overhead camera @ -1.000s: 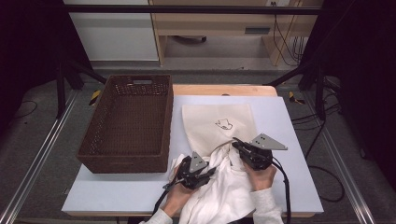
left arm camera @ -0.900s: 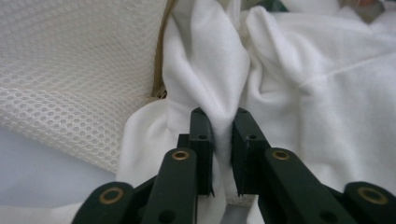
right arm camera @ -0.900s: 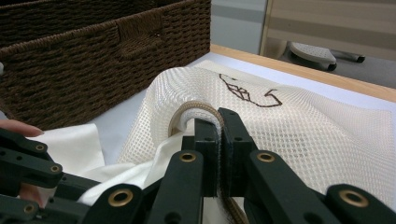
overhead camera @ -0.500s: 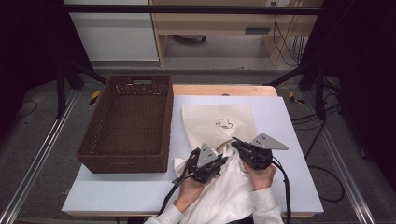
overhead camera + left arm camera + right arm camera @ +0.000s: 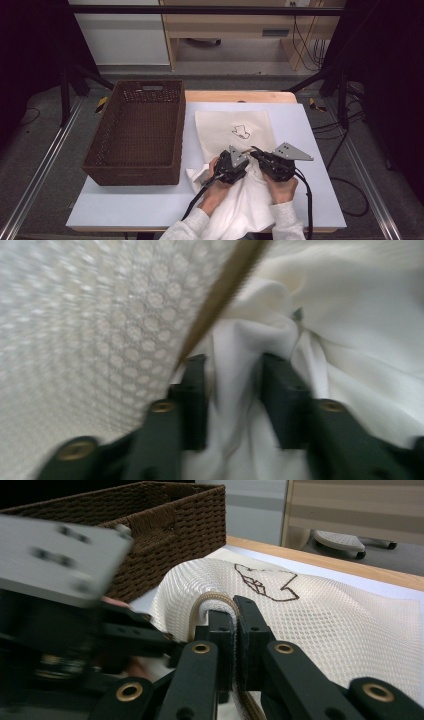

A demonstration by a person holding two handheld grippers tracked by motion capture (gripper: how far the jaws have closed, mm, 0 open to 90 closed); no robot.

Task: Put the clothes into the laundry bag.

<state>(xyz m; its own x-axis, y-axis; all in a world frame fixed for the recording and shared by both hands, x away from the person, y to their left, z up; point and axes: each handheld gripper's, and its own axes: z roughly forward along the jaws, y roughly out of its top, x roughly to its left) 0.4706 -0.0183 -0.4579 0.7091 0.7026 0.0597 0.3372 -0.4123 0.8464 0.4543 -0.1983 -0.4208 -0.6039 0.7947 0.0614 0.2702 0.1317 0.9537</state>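
Left gripper view motion-blurred: mesh bag (image 5: 90,325) texture smeared, brown zipper edge (image 5: 220,295) cut by top edge. White garment (image 5: 240,205) runs off the high view's bottom, partly under both hands. Right gripper view: left gripper (image 5: 65,610) blurred, cropped at left edge; basket (image 5: 150,525) cropped too.

Mesh bag (image 5: 225,131): cream, honeycomb-dot weave, dark brown line drawing (image 5: 241,132) printed near its far end, tan-brown zipper edge (image 5: 212,600). Cloth (image 5: 245,205) near side: plain white, no pattern (reads slightly warmer in the left gripper view). Basket (image 5: 135,170) at left: dark brown wicker weave. Table (image 5: 125,207): pale blue-grey top, light wood edge at far side. Both grippers: left gripper (image 5: 239,159) and right gripper (image 5: 256,152) black, brass-coloured screws, grey plate on top.
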